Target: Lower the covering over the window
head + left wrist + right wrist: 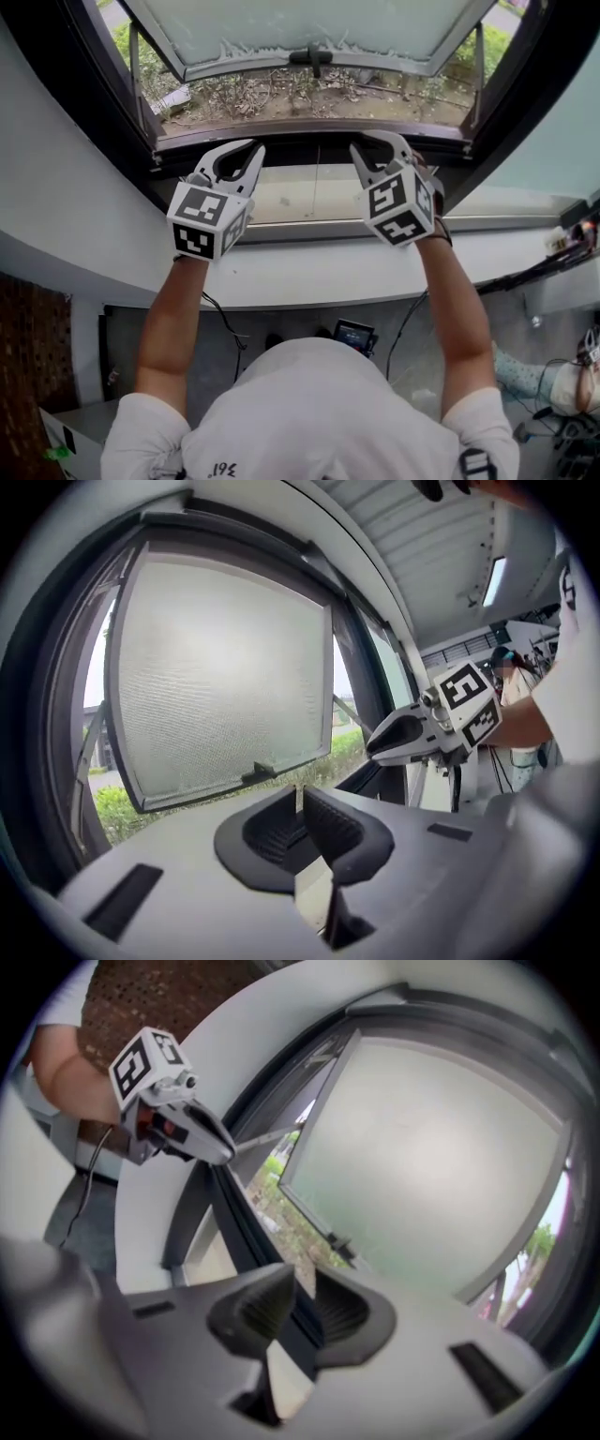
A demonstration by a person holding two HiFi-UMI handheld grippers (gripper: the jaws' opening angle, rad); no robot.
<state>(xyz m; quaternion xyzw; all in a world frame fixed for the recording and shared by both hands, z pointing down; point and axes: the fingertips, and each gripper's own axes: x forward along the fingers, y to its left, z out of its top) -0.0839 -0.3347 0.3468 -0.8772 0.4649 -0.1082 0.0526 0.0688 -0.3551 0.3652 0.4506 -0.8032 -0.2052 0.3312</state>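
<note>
Frosted glass (309, 23) of the swung-out window (309, 129) faces the left gripper (255, 152), closed on nothing, and the right gripper (359, 148), jaws slightly apart, empty; the covering, unseen, presumably sits above the window, so reach higher and grip evenly.

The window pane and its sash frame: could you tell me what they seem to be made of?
Pane: probably frosted or textured glass, milky and translucent, blurring everything behind. Sash frame: likely painted or anodised metal, given thin, straight, smooth grey profiles; plastic can't be excluded.
</note>
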